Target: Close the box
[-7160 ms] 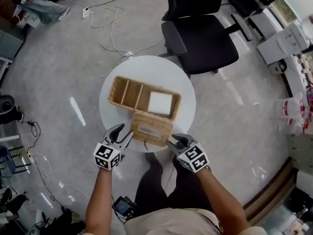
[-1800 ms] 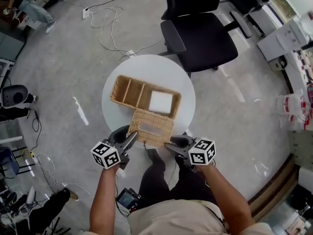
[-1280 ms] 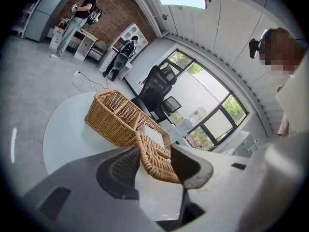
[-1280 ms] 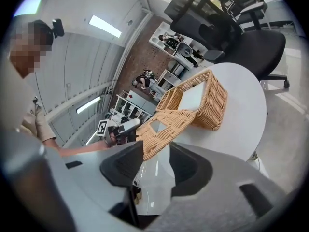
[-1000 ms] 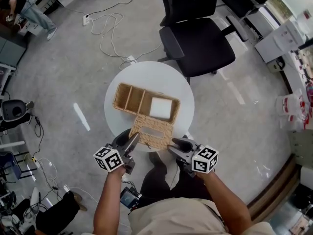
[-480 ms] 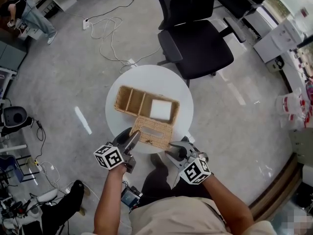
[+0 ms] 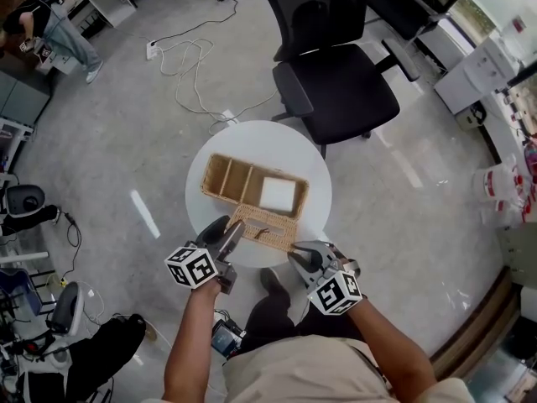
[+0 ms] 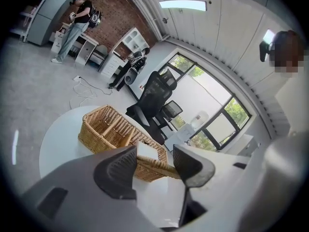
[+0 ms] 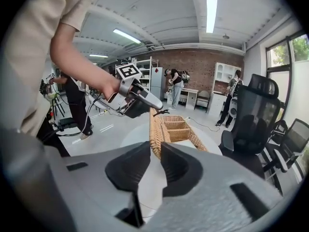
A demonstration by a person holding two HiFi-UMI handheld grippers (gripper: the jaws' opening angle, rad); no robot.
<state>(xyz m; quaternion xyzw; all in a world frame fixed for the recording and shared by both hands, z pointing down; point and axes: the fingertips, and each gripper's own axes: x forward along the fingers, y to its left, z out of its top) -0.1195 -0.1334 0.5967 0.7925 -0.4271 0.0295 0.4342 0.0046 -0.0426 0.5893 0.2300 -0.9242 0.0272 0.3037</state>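
Note:
A long wicker box (image 7: 239,180) with several compartments stands on the round white table (image 7: 252,145); a white block (image 7: 277,194) fills its right end. Its wicker lid (image 7: 267,227), hinged on the near side, is tilted up off the table. My right gripper (image 7: 300,255) has just closed its jaws and pinches the lid's right edge (image 9: 155,129). My left gripper (image 7: 228,235) is at the lid's left corner. Its jaws have just opened wider, and the lid's edge (image 8: 161,168) lies between them, apart from the pads. The right gripper view also shows the left gripper (image 9: 155,106).
A black office chair (image 7: 336,65) stands just beyond the table. Cables (image 7: 193,57) trail over the grey floor to the left. A person (image 7: 50,19) stands far off at the top left. My legs are under the table's near edge.
The lid has swung up from lying low and looks narrower from above. Both grippers have risen. The right gripper has rolled and closed onto the lid's edge; the left jaws stand wider.

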